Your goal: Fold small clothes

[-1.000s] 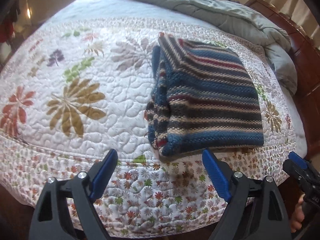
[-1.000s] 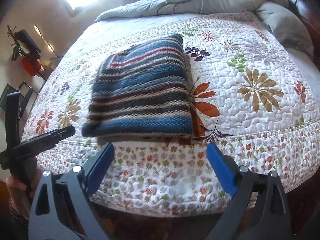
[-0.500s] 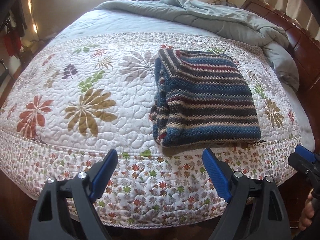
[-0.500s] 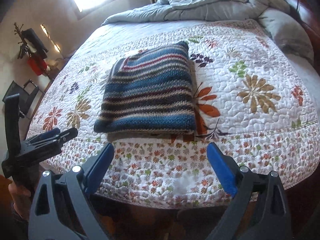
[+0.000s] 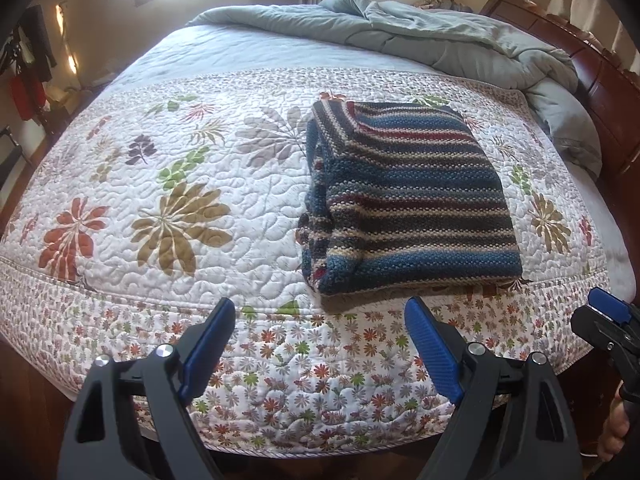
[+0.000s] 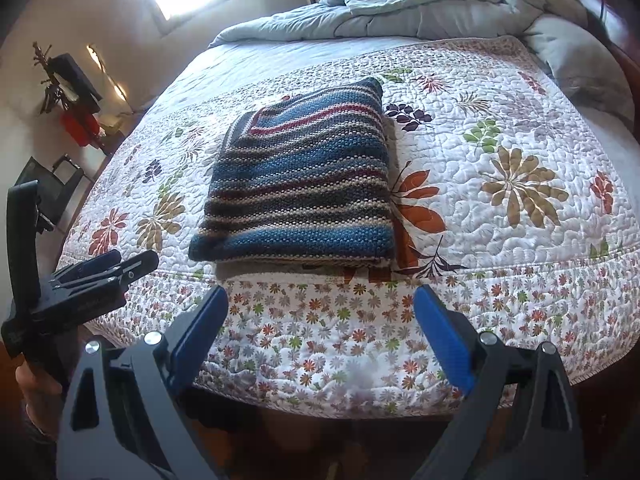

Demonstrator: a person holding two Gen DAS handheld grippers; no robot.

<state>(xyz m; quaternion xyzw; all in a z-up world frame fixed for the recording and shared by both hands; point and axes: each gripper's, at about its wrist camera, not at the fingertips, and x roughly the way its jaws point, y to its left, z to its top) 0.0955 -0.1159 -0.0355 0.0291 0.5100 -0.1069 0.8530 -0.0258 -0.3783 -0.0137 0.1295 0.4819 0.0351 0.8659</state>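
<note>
Striped knit sweater [image 5: 408,204] lies folded in a neat rectangle on the quilted bed [image 5: 160,200], near front edge. Left gripper [image 5: 320,344] & right gripper [image 6: 320,332] both released, empty, hovering short of it. Fold looks done; if tidying, press edges lightly w/o dragging layers.

The left gripper [image 5: 318,312] is a black plastic clamp frame with triangular cut-outs in each arm and two round silver screw heads on each side. Its fingers [image 5: 208,344] carry ribbed, bright blue pads. The right gripper [image 6: 320,300] is built the same: black arms, silver screws, blue ribbed pads. At the lower left of the right wrist view, a hand [image 6: 38,400] wraps a black handle.
</note>
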